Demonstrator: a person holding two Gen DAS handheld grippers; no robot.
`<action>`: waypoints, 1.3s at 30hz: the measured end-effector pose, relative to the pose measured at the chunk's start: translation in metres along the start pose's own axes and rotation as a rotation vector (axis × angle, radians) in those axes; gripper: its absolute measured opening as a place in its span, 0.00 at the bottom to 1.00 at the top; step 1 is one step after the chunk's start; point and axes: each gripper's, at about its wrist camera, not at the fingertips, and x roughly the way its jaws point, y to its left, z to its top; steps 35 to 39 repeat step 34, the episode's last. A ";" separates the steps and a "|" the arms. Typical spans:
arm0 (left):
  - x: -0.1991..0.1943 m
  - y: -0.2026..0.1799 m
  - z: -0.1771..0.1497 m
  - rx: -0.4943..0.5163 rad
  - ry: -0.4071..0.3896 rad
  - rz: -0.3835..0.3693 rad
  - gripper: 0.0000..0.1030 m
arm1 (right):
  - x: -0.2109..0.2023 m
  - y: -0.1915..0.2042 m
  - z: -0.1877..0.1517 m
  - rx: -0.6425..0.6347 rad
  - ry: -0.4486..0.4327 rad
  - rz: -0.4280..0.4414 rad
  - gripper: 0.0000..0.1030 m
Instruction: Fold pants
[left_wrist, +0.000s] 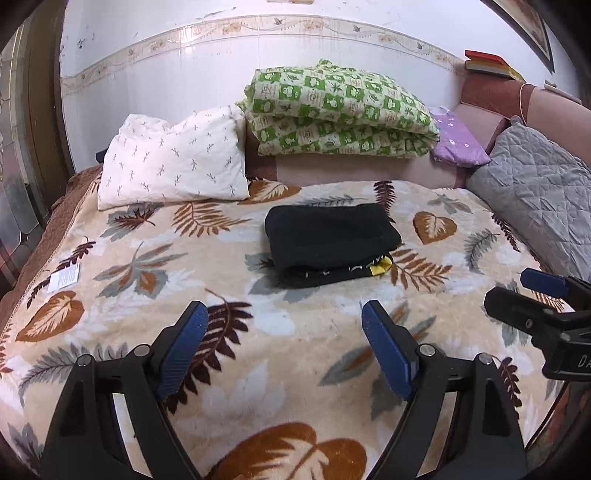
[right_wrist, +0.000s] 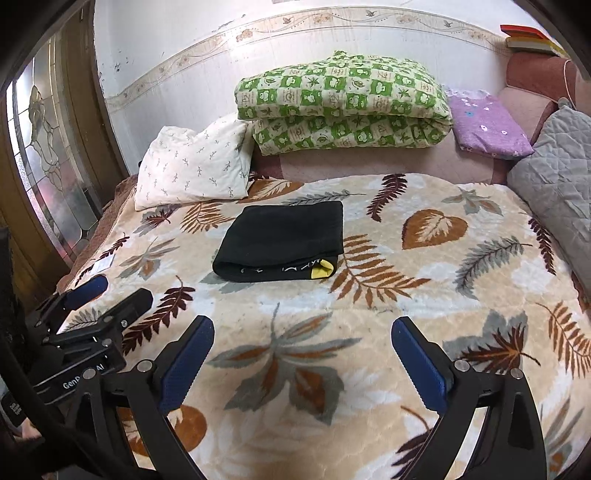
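The left gripper (left_wrist: 284, 317) is spread wide, blue pads (left_wrist: 184, 347) apart, holding nothing and hovering above the leaf-print blanket (left_wrist: 295, 369). The right gripper (right_wrist: 303, 332) is likewise spread wide and empty above the same blanket. Each gripper appears at the edge of the other's view, side by side and apart.

The black pants (left_wrist: 328, 243) lie as a compact folded stack on the blanket, ahead of both grippers and well apart from them. A yellow patch (right_wrist: 320, 271) shows at the stack's near right corner. Bare blanket surrounds the stack on all sides.

At the far edge, a white pillow (left_wrist: 173, 158) rests to the left, with a folded green quilt (left_wrist: 340, 110) and a purple cloth (right_wrist: 487, 125) against the tiled wall (left_wrist: 221, 62). A grey quilted cover (left_wrist: 535, 192) bounds the right side. A glazed door (right_wrist: 48, 147) stands at the left.
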 end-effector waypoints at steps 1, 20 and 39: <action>0.000 0.000 -0.001 -0.001 0.006 0.000 0.83 | -0.002 0.001 -0.001 -0.001 0.000 -0.002 0.95; -0.016 0.002 -0.001 -0.004 0.003 -0.018 0.83 | -0.020 0.014 0.001 -0.023 -0.005 -0.027 0.95; -0.018 -0.005 0.002 0.022 -0.003 -0.024 0.83 | -0.021 0.014 0.001 -0.023 -0.006 -0.027 0.95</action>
